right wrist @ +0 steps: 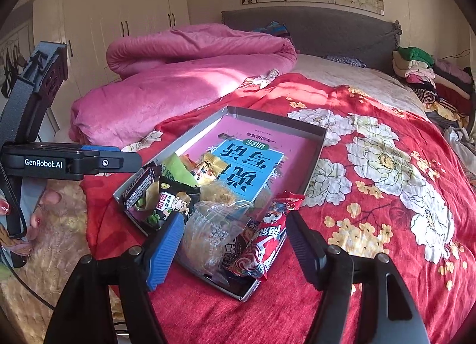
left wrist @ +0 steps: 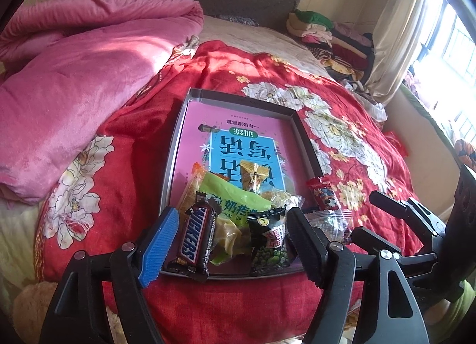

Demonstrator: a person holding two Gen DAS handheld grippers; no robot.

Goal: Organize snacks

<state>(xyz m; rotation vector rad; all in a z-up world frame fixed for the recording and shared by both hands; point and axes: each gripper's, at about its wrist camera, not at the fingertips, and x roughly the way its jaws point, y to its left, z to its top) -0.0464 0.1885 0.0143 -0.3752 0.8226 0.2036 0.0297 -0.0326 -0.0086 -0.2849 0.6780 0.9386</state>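
Both grippers are hanging over the near end of the tray (left wrist: 175,141), which is sitting on the red floral quilt (left wrist: 342,141) on the bed. The left gripper (left wrist: 233,240) is standing wide, nothing pressed between its pads; the Snickers bar (left wrist: 195,243) and the green-pea packet (left wrist: 269,244) are lying in the gap beneath it. The right gripper (right wrist: 233,243) is also standing wide, with the clear wrapper (right wrist: 214,234) and the red packet (right wrist: 267,240) lying under it, untouched as far as I can tell.

Risks, as I judge them:
- The snacks are heaped at the near end, overlapping. Closing on one is likely to be catching a neighbour's edge and dragging two out.
- The Snickers bar is overhanging the near rim; a nudge from the blue finger (left wrist: 160,249) could be tipping it onto the quilt.
- The red packet is riding over the tray's rim; a bump would be sliding it off.
- The quilt is soft; pressing down may be tilting the tray.

Orientation: the tray's long axis is running away from the grippers toward the headboard (right wrist: 312,31). The Snickers bar is lying lengthwise near-to-far, slightly slanted. The red packet is running diagonally, its far end pointing up-right in the right view.
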